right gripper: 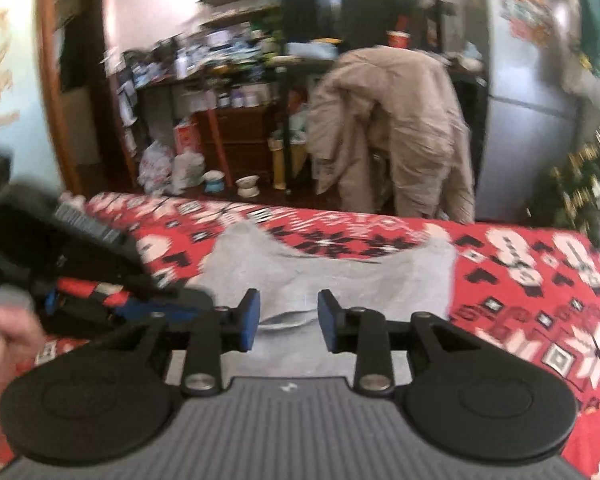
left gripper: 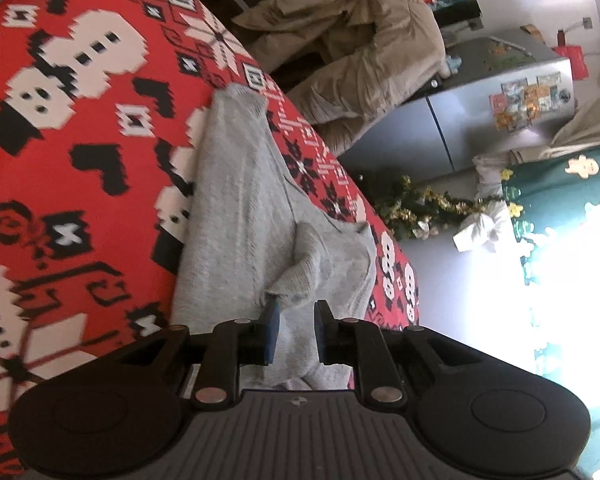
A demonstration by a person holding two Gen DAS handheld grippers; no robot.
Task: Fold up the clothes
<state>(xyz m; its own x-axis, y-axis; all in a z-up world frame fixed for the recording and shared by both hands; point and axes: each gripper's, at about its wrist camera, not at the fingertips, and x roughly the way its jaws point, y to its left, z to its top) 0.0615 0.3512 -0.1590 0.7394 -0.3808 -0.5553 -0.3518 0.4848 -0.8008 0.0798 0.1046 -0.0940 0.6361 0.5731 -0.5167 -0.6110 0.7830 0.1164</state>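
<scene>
A grey knit sweater (left gripper: pixel 236 200) lies spread on a red, white and black patterned cloth (left gripper: pixel 80 128). In the left wrist view a ribbed cuff is folded onto the body just ahead of my left gripper (left gripper: pixel 296 324), which is open with only grey fabric seen past its blue pads. In the right wrist view the same sweater (right gripper: pixel 340 276) lies ahead of my right gripper (right gripper: pixel 288 320), open and hovering over it with nothing between its fingers. The left gripper's body (right gripper: pixel 72 264) and a hand (right gripper: pixel 4 344) show at the left of that view.
A beige padded coat (right gripper: pixel 388 132) hangs over a chair behind the table. A grey fridge (left gripper: pixel 480 120) with magnets stands at the right, with tinsel (left gripper: pixel 428 204) beside it. Cluttered shelves (right gripper: pixel 228 60) and bowls on the floor fill the back.
</scene>
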